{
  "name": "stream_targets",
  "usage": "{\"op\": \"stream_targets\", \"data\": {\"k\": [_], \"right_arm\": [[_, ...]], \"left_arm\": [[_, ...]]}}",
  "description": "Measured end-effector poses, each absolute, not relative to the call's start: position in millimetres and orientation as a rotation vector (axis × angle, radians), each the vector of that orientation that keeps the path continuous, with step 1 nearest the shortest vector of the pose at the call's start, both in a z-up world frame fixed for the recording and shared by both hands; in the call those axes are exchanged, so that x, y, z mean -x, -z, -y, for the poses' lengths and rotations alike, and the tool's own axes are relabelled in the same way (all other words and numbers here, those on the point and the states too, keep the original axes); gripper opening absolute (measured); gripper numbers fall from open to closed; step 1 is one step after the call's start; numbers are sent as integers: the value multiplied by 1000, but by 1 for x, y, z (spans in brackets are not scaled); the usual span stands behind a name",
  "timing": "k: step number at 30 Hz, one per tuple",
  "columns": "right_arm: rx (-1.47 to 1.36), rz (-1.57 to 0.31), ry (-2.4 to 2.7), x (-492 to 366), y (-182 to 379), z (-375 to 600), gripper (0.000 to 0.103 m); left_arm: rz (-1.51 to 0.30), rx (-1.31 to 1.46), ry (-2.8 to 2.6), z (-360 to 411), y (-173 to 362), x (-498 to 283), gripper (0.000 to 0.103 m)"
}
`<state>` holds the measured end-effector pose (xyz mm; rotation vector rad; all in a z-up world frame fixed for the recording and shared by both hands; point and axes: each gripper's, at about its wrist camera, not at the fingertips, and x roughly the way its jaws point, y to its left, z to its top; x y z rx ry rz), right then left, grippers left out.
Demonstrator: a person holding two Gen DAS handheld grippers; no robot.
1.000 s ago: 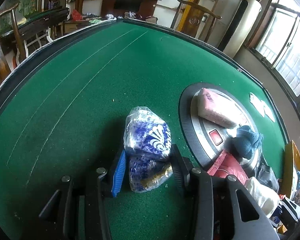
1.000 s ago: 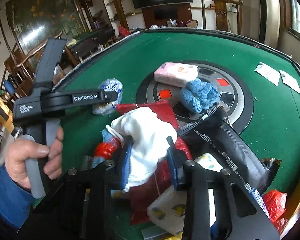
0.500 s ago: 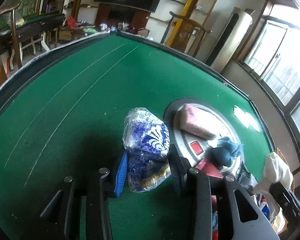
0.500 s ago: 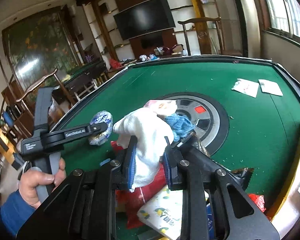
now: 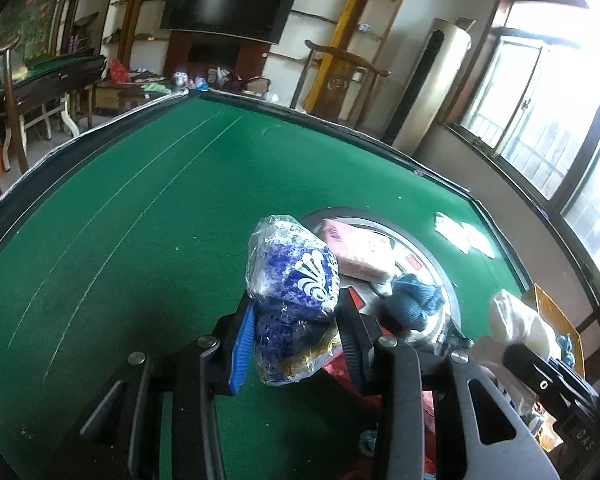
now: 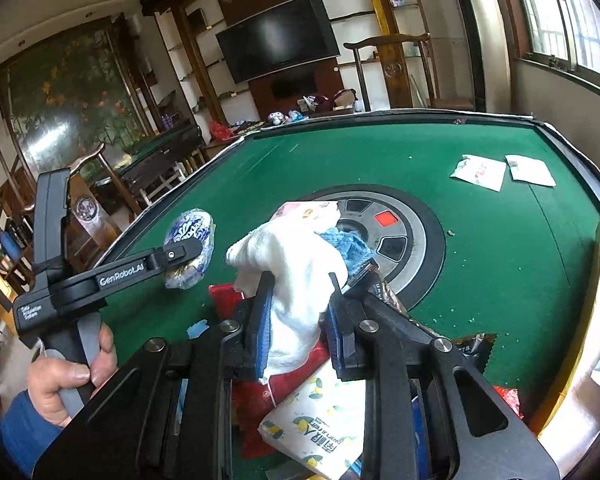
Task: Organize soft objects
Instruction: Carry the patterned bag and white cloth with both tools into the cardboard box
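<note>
My left gripper (image 5: 296,336) is shut on a blue-and-white plastic packet (image 5: 292,276) and holds it above the green felt table (image 5: 140,220). It also shows in the right wrist view (image 6: 188,240). My right gripper (image 6: 298,320) is shut on a white cloth (image 6: 296,264), lifted above the pile. The cloth also shows in the left wrist view (image 5: 520,320). A pink tissue pack (image 5: 360,252) and a blue knitted item (image 5: 416,300) lie on the round centre panel (image 6: 416,240).
Red bags (image 6: 268,392), a lemon-print tissue pack (image 6: 320,428) and a dark packet (image 6: 468,348) lie near the table's front edge. Two white sachets (image 6: 500,170) lie at the far right. A yellow box (image 6: 596,280) stands at the right edge.
Both grippers have risen. The blue-and-white packet has left the felt. The white cloth has been lifted up off the pile.
</note>
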<state>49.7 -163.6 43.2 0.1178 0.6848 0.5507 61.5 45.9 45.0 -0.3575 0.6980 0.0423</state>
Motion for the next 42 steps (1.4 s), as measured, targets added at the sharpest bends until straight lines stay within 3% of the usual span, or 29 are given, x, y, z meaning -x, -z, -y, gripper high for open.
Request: {"op": "stream_targets", "data": {"k": [29, 42], "right_arm": [[-231, -630, -338, -60, -63, 230, 23], [-441, -635, 180, -64, -71, 380, 22]], "left_arm": [[-664, 242, 173, 2, -59, -42, 39], [-740, 148, 527, 142, -70, -26, 39]]}}
